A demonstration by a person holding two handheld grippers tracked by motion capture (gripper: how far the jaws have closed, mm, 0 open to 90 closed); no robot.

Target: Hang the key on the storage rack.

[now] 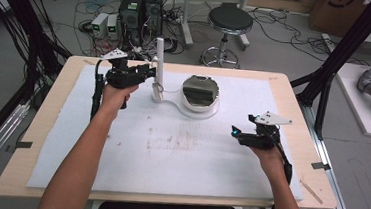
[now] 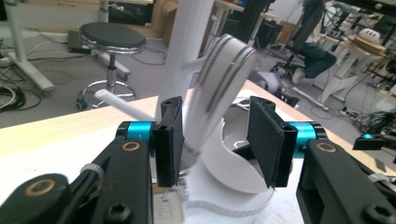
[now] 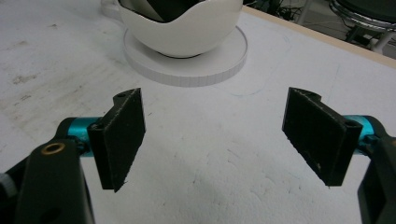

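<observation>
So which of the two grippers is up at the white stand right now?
The left gripper: its fingers straddle the hinged arm on the white stand. The right gripper hovers open over bare mat, apart from the bowl.

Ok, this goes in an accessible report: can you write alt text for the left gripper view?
The left gripper, jaws open, is closed in around a blurred white lever on a white stand. A white bowl-shaped base sits behind, on a white mat.
</observation>
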